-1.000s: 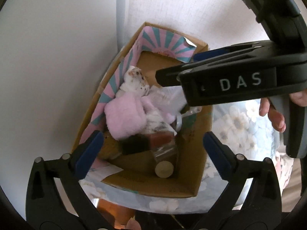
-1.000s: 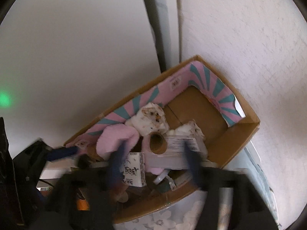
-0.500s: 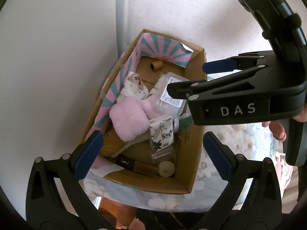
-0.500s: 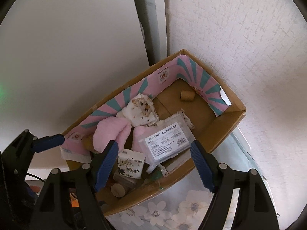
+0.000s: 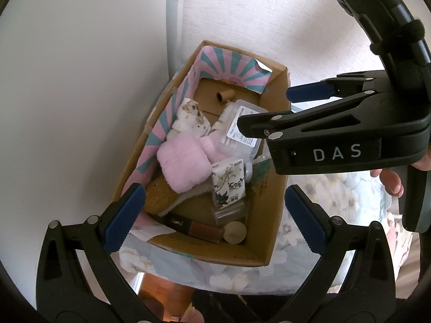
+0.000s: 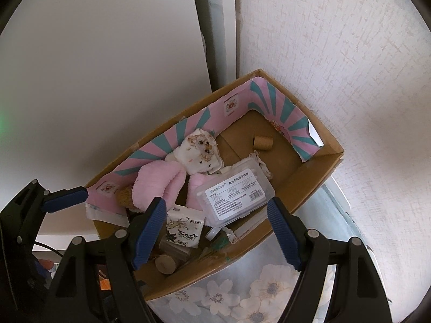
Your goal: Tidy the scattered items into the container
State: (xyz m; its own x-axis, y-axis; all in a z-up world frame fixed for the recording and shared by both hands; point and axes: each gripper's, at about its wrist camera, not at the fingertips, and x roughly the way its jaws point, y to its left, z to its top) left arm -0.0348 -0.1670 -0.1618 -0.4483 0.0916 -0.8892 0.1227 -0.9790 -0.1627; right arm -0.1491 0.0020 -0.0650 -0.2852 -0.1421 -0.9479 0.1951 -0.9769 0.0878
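A cardboard box with a pink and teal striped lining holds a pile of items. In it lie a pink fluffy cloth, a spotted white cloth, a clear plastic case, a printed tissue pack, a small cardboard tube and a brown lipstick. My left gripper hovers open above the box's near end, empty. My right gripper is also open and empty above the clear case.
The box stands on a floral tablecloth in a corner, between a smooth white panel and a textured wall. A person's fingers hold the right gripper's handle. A round cap lies at the box's near end.
My right gripper has drawn up and back from the box. The clear case now rests on the pile and the small tube lies at the box's far end.
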